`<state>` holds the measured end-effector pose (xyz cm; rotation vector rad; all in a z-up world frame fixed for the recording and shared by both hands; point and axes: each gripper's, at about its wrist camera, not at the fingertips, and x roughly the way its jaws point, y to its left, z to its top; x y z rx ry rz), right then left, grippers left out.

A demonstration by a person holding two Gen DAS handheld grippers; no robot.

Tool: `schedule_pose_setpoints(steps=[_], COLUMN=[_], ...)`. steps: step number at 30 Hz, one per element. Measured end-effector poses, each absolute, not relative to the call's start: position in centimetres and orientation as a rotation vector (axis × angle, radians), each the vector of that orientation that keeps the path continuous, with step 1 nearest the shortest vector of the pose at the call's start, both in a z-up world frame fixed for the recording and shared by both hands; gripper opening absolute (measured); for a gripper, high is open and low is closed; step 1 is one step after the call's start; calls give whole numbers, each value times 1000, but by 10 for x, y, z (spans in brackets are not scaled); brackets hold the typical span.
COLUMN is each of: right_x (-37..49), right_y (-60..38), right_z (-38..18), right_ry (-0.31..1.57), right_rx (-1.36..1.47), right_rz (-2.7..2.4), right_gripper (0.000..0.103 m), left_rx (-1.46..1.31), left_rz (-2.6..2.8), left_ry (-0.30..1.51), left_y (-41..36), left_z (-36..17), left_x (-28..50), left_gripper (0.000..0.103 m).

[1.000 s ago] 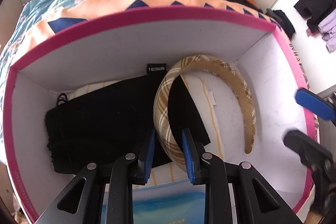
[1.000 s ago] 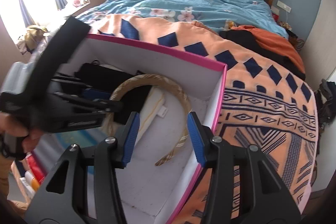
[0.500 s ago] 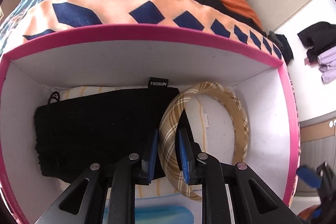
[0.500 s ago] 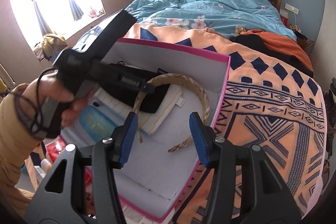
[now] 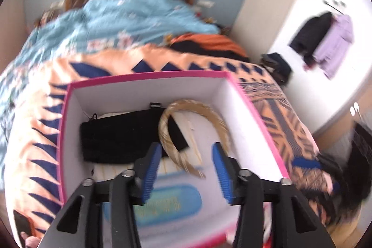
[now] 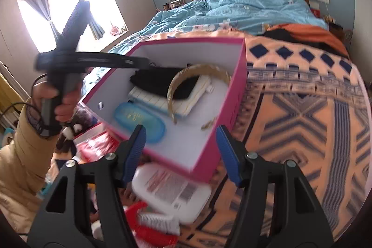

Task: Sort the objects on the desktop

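Note:
A tan plaid headband (image 5: 166, 138) lies free inside the pink-rimmed white box (image 5: 148, 76), partly over a black pouch (image 5: 116, 138). My left gripper (image 5: 186, 170) hangs above the box's near end. Its jaws are opening and nothing is between them. In the right wrist view the headband (image 6: 202, 67) rests in the box (image 6: 193, 40), and a hand holds the left gripper (image 6: 146, 61) over the box's left wall. My right gripper (image 6: 180, 134) is near the box's front corner, jaws opening, with nothing gripped.
The box also holds a blue case (image 5: 167, 203) and a striped cloth under the pouch. It sits on a bed with an orange and navy blanket (image 6: 302, 97). A white bottle (image 6: 172, 187) and red packets (image 6: 97, 143) lie in front of the box.
My left gripper let go of the headband, opened, and rose back away from the box. The headband stays in the box. My right gripper drew back and opened wider.

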<state>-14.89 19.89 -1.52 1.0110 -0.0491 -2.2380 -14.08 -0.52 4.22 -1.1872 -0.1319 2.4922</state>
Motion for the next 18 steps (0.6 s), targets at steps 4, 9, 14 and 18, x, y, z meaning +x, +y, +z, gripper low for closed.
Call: schedule_pose_setpoints(steps=[4,9,14,18], right_x=[-132,-117,-116,-120], right_y=[215,224,227,224], right_z=[-32,-63,-87,-97], right_ry=[-108,-137,-207,-223], right_rx=[1060,1158,1234,1267], right_rz=[-2209,-2150,-2097,-2072], right_gripper=[64,64,64,64], left_rx=[-1132,-1094,-1271,-1357], left_rz=[2444,2375,2285,2262], left_ry=[-69,-8,-18,-56], left_y=[-4,4,21,27], left_z=[43,28,-17,-40], left_x=[-91,-40,-37,-53], left_gripper=[55,70,70,69])
